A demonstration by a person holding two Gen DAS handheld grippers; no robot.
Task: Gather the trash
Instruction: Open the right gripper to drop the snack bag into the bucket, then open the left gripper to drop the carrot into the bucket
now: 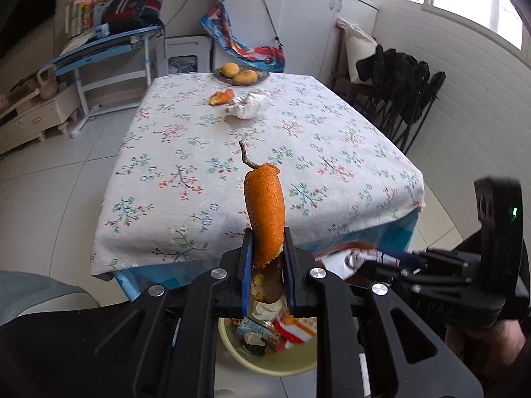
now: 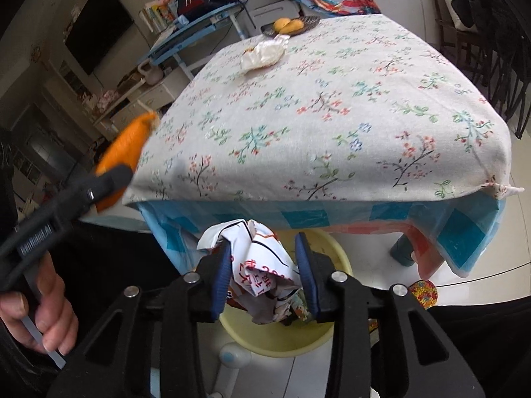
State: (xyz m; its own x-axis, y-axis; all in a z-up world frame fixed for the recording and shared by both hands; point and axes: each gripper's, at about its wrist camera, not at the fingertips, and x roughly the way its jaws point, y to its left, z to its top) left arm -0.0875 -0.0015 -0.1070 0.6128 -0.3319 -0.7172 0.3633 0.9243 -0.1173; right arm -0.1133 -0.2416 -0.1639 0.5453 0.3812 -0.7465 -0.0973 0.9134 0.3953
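My left gripper is shut on a long curl of orange peel that stands up between its blue pads, over the near table edge. Below it sits a yellow bin with wrappers inside. In the right wrist view, my right gripper hangs over the same bin. A crumpled printed wrapper sits loosely between its parted jaws, with a gap at the right pad. On the far part of the table lie another peel piece and a crumpled white wrapper.
The table wears a floral cloth over a blue checked one. A plate of fruit stands at its far edge. Black folding chairs line the right wall, and a blue desk stands back left. A hand holds the left gripper.
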